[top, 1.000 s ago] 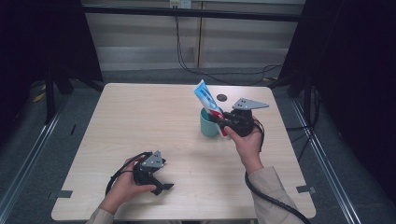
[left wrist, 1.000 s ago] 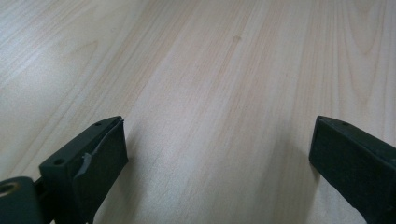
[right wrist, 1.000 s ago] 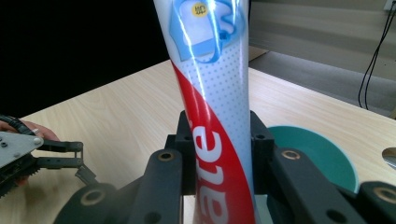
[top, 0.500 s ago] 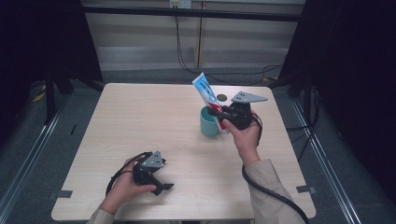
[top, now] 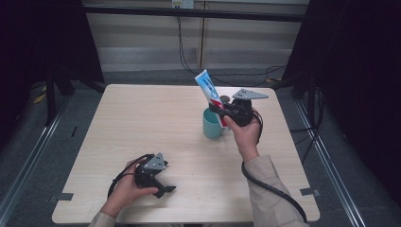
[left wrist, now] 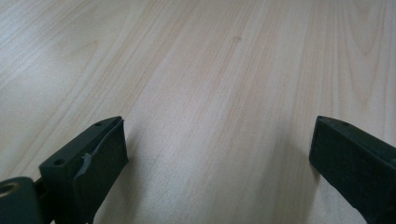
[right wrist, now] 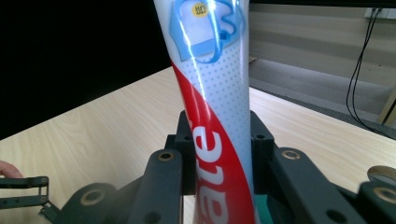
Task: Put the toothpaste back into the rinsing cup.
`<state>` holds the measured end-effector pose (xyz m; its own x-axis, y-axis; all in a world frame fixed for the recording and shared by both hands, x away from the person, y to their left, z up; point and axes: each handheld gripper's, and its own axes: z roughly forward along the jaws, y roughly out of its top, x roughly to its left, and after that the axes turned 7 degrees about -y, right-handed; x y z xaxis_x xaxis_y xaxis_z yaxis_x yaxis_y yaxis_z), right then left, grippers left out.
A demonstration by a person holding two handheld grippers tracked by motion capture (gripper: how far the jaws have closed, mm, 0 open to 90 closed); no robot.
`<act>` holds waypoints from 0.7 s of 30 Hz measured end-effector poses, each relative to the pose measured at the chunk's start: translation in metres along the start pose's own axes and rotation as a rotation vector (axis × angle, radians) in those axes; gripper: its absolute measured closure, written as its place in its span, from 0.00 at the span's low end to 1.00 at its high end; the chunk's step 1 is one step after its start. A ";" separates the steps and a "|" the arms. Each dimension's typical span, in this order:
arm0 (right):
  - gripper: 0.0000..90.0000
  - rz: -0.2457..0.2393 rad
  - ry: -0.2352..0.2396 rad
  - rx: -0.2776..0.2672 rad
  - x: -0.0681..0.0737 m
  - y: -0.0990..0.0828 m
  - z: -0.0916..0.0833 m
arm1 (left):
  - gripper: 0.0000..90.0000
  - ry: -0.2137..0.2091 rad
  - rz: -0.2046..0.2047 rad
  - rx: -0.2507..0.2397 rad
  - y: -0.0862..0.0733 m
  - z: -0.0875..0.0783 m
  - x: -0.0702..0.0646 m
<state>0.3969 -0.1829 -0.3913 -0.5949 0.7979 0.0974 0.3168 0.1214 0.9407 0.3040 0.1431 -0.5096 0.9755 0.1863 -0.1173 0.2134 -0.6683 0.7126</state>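
- My right gripper is clamped on the toothpaste tube, both pads pressed to its sides in the right gripper view.
- The tube leans toward 11 o'clock, its lower end at the rim of the teal cup, which stands right of the table's centre.
- My left gripper rests at 7 o'clock near the front edge, jaws spread wide over bare wood.
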 end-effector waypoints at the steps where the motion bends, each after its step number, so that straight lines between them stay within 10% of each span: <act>1: 0.81 0.000 0.000 -0.002 -0.001 0.000 0.001 | 0.04 0.000 0.000 0.000 0.000 0.000 0.000; 21: 0.80 0.019 -0.044 -0.010 -0.013 -0.001 0.019 | 0.04 0.001 -0.002 -0.001 0.000 0.000 0.000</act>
<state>0.4183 -0.1818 -0.3993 -0.5556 0.8253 0.1013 0.3205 0.1002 0.9419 0.3038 0.1431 -0.5096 0.9751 0.1878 -0.1180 0.2148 -0.6671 0.7134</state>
